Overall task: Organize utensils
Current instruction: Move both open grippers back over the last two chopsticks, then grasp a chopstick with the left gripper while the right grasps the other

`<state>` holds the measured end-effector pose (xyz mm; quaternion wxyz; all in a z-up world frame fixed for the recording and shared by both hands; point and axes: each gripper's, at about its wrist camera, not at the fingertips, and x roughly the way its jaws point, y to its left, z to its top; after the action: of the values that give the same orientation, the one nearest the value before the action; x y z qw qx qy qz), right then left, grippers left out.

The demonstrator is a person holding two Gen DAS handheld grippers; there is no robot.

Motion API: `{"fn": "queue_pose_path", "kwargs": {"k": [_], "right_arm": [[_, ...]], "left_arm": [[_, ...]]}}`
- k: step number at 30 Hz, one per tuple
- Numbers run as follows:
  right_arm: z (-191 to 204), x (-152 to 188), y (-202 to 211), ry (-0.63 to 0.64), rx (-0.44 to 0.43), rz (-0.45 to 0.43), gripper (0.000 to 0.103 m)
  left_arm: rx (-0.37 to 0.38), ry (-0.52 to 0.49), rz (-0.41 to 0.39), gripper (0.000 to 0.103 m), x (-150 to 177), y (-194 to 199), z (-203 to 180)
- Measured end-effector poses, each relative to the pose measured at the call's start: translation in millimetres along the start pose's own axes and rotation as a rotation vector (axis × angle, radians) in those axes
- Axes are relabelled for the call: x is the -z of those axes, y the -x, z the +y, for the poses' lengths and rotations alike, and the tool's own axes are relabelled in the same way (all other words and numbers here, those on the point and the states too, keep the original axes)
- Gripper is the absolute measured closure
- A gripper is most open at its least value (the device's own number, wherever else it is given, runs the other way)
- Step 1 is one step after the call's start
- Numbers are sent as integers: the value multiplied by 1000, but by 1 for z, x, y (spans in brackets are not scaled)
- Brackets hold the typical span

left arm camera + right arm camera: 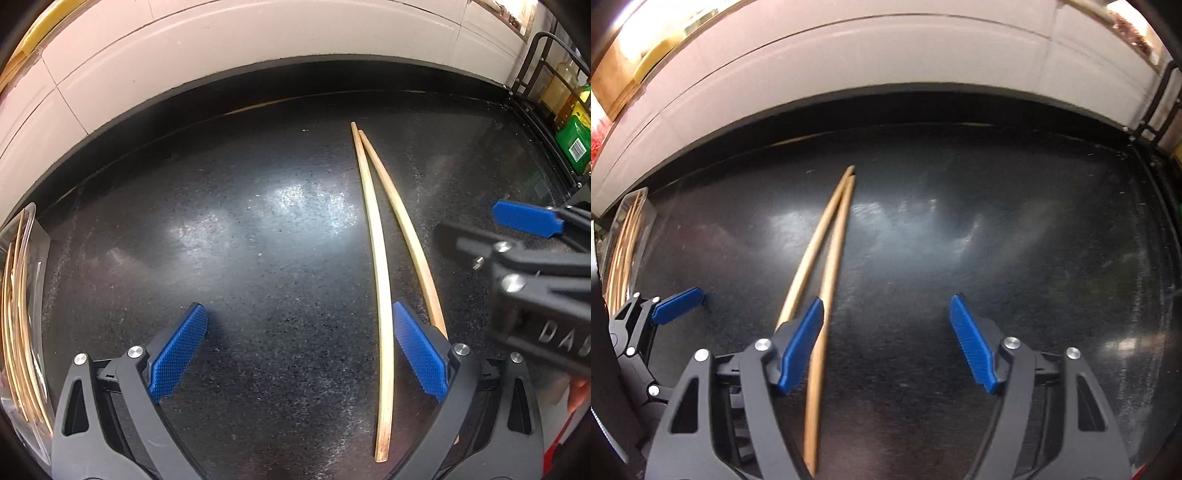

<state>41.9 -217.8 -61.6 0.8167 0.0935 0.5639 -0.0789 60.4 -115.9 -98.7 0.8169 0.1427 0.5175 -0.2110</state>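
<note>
While both grippers stand open and empty, the chopsticks (827, 258) lie lengthwise along the right gripper (886, 343), one stick just inside its left finger, nearer than the left gripper (299, 354)

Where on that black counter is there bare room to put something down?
Most of the counter is bare: the stretch between the clear container of sticks at left and the two chopsticks. It is crowded around the chopsticks, where the left gripper and right gripper converge.
</note>
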Motion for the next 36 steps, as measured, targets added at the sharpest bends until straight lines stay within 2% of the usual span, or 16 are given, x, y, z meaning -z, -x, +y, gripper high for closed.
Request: {"fn": "queue_pose_path", "kwargs": {"k": [4,9,12,13,16,17,20,21,22,24,36], "right_arm": [[11,-2,-5,14,-4,7,33],[25,-9,-21,62,55,54,33],[33,-11,-25,83,73,49,34],[34,-12,-26,83,73,49,36],[36,-17,-25,93,72,34,67],[38,-20,-24,95,74,35,78],[36,-22,-24,103,61,42,85],[37,-23,-24,106,58,43,90],[36,-23,-23,103,53,43,91],[33,-23,-23,90,40,42,95],[3,-14,-13,68,6,36,96]], "left_arm": [[0,-3,-4,6,1,1,1],[2,-10,-6,6,1,-1,0],[11,-26,-17,11,1,1,-1],[17,-39,-26,18,0,2,-2],[26,-57,-40,35,-4,5,-8],[29,-59,-41,37,-4,6,-8],[42,-69,-48,50,-6,7,-8],[53,-75,-53,64,-6,9,-8],[67,-82,-55,83,-7,10,-9],[95,-86,-49,96,-9,10,-11],[134,-99,-68,98,-11,8,-9]]}}
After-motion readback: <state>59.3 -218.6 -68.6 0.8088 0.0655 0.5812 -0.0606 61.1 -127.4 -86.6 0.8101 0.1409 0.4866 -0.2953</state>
